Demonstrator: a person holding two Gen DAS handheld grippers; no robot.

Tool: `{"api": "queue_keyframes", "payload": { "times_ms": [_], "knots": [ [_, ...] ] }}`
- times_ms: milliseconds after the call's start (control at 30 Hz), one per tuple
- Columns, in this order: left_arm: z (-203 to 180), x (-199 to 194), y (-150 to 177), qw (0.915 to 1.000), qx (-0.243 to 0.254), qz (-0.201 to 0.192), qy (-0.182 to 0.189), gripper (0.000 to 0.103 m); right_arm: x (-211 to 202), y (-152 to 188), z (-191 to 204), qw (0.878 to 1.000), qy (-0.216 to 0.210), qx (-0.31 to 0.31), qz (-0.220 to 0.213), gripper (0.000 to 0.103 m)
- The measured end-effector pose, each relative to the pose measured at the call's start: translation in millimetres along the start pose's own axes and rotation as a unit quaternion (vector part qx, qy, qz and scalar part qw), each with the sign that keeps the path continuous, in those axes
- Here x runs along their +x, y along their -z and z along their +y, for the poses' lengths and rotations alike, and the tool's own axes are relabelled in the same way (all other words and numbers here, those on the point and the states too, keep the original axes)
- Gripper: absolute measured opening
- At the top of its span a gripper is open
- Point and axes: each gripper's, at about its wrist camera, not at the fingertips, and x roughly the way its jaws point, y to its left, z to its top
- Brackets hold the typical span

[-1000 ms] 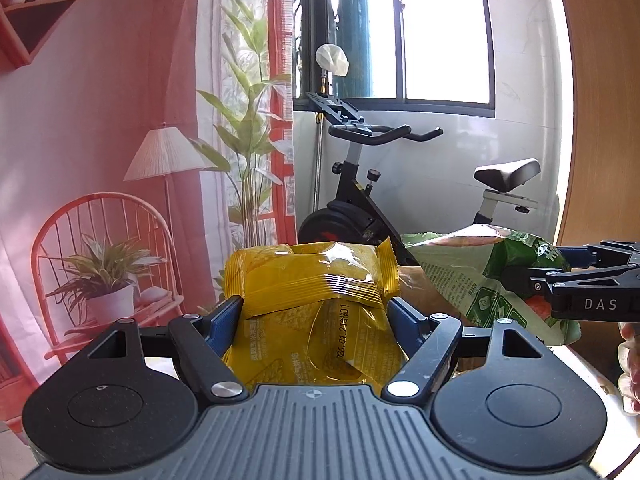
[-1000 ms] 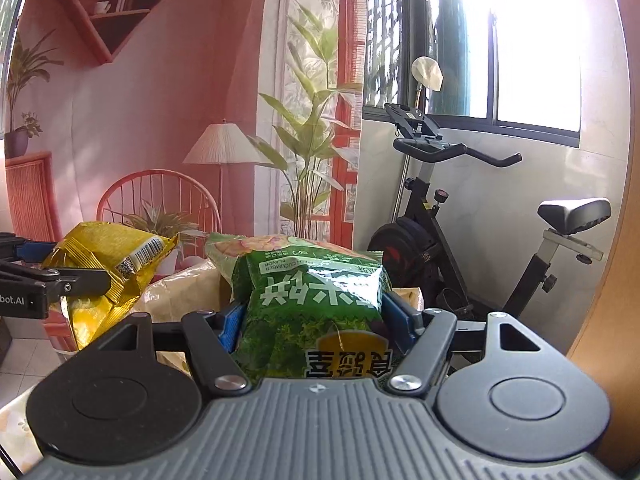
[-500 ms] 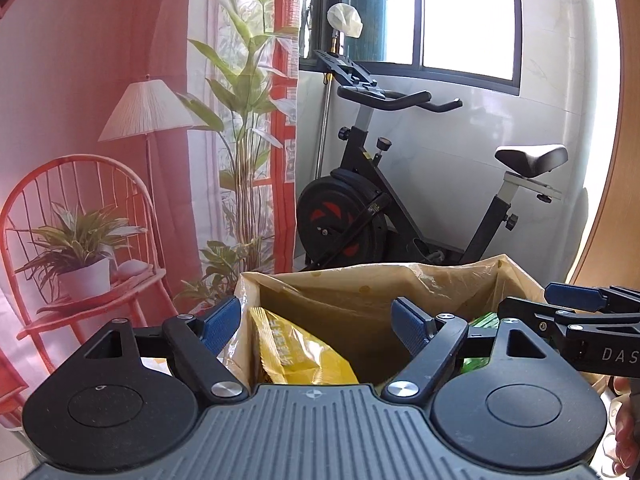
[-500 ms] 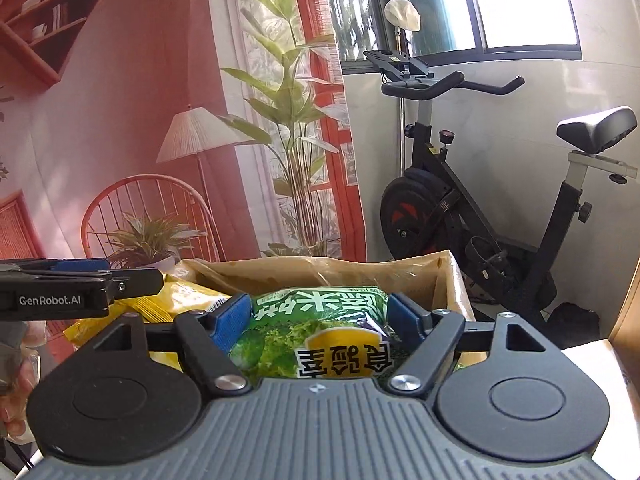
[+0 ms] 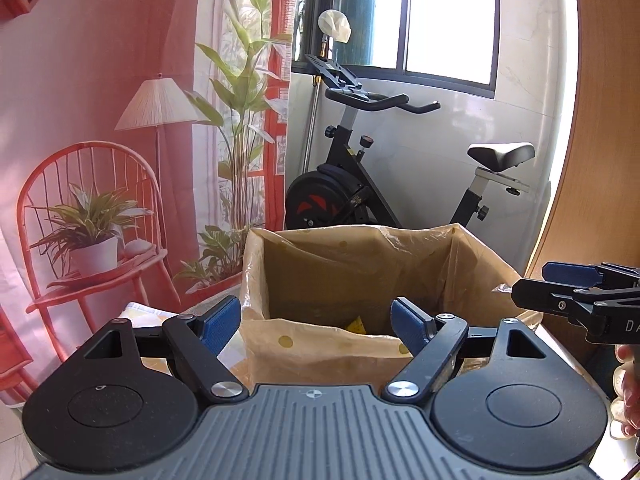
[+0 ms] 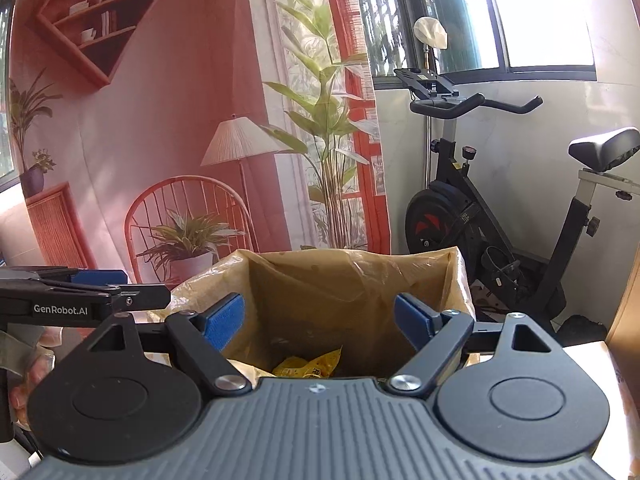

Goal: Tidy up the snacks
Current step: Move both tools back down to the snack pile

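- Two hand-held grippers hang over the lined box point(image 5: 352, 264): our left hand-held gripper point(image 5: 316, 322) gapes empty, and our right hand-held gripper point(image 6: 320, 320) has just been opening, nothing between its jaws.
- Down inside lies the yellow snack bag point(image 6: 308, 364).
- We judge it light, crinkly, slippery and crushable; its sealed edge is the safest place to pinch.

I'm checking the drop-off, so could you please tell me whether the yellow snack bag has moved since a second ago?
Yes. It left the left gripper and now lies down inside the lined box; the yellow snack bag sits below the rim.
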Motion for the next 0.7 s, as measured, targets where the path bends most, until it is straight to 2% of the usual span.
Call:
{"api": "queue_keyframes", "payload": {
  "times_ms": [300,533,700],
  "knots": [
    [-4.5,-54.2,84.9,0.9997,-0.002,0.019,0.012,0.084,-53.7,69.1,17.8,0.998,-0.024,-0.027,0.048,0.084],
    [-14.9,-43.9,149.0,0.9971,-0.023,0.062,0.037,0.084,-63.4,139.3,14.7,0.99,-0.005,-0.045,0.132,0.085],
    [-18.8,-34.0,172.7,0.9947,-0.028,0.082,0.054,0.084,-72.8,168.1,7.2,0.986,0.035,-0.041,0.157,0.086]
  ]
}}
